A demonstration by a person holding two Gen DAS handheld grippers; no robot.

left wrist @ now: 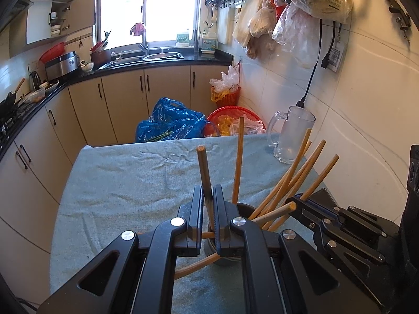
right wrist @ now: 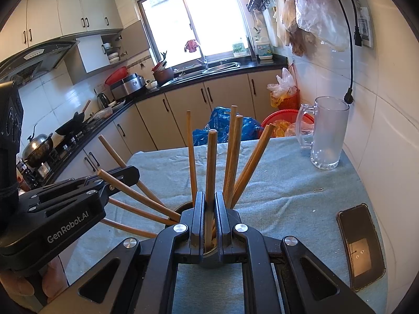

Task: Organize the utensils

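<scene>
So the chopsticks (right wrist: 237, 157) are fanned out of a dark cup (left wrist: 244, 208) that sits on the blue-grey cloth (left wrist: 131, 178), low in the middle of both views. Your left gripper (left wrist: 208, 196) is clamped tight on one chopstick (left wrist: 204, 167), which pokes up between its jaws right next to the cup's rim. Your right gripper (right wrist: 209, 204) is pinched on another chopstick (right wrist: 211, 167) that stands nearly straight up, its lower end down in the cup. In the right wrist view your left gripper comes in from the left edge. A glass mug (right wrist: 328, 136) stands at the far right of the cloth by the tiled wall, and a phone (right wrist: 362, 246) lies at the lower right.
</scene>
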